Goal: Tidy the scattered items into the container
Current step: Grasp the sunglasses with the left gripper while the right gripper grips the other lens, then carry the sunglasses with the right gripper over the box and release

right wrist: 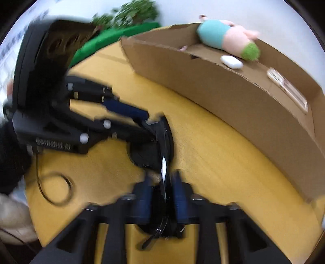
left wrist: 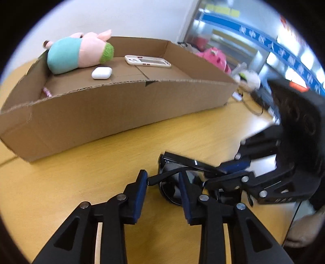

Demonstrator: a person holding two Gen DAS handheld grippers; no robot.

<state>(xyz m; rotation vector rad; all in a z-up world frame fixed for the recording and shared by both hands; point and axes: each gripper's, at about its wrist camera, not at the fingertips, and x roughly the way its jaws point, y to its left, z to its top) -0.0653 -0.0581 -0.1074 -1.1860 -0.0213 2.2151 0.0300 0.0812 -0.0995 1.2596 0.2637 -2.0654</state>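
Box (left wrist: 113, 113) on table (left wrist: 81, 178), at the far side. In the box: plush (left wrist: 75, 53) at the left end, case (left wrist: 101, 72) just before it, phone (left wrist: 147, 61) to the right. Sunglasses (left wrist: 178, 182) on the table before the box, between left gripper (left wrist: 163, 195) and right gripper (right wrist: 161, 195).

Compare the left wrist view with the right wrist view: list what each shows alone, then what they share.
Left wrist only: a pink bag beyond the box and a blue banner behind.

Right wrist only: a green plant, a green cloth, and a loop of black cable on the table.

Both: the cardboard box holding a plush pig, white earbud case and phone case; black sunglasses on the table, gripped by the right gripper.
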